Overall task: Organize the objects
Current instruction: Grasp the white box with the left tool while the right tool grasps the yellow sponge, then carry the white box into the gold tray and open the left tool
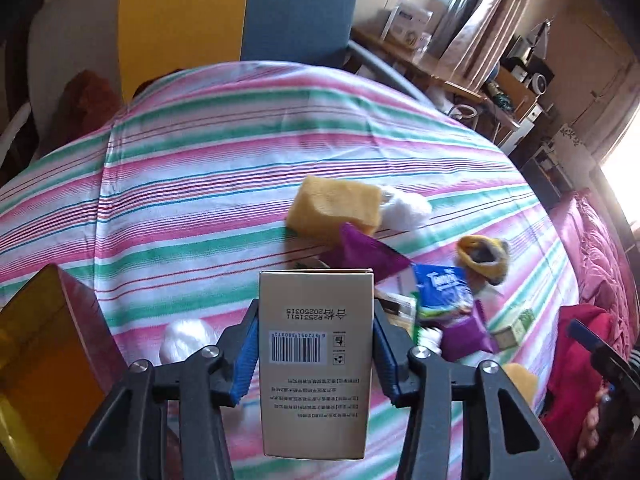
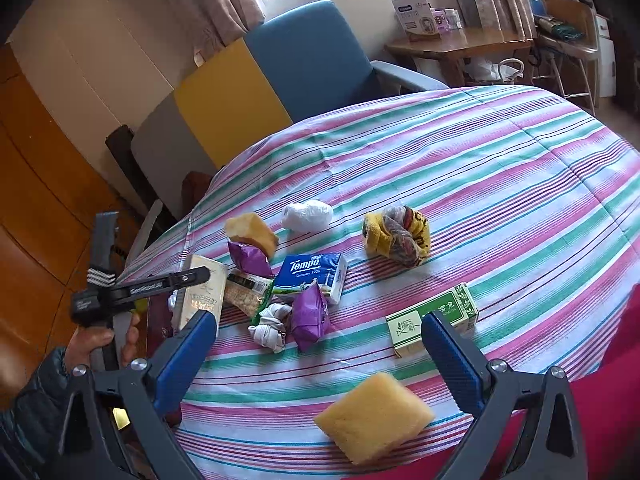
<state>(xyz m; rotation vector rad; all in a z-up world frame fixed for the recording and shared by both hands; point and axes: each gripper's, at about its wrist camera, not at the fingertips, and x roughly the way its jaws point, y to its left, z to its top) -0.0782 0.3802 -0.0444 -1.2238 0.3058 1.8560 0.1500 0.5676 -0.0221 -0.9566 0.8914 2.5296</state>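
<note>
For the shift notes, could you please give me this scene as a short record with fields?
surface: striped cloth
left gripper: shut on gold box, a blue finger on each side
right gripper: open, empty
near right gripper: yellow sponge, green box
centre pile: Tempo tissue pack, purple packets
beyond the pile: second sponge, white bag

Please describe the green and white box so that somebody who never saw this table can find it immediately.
Start from the striped tablecloth and go to the near edge, where a yellow sponge lies. Just behind that sponge, away from the central pile around the blue Tempo tissue pack, lies the green and white box. It is the only green carton with a leaf drawing.
</note>
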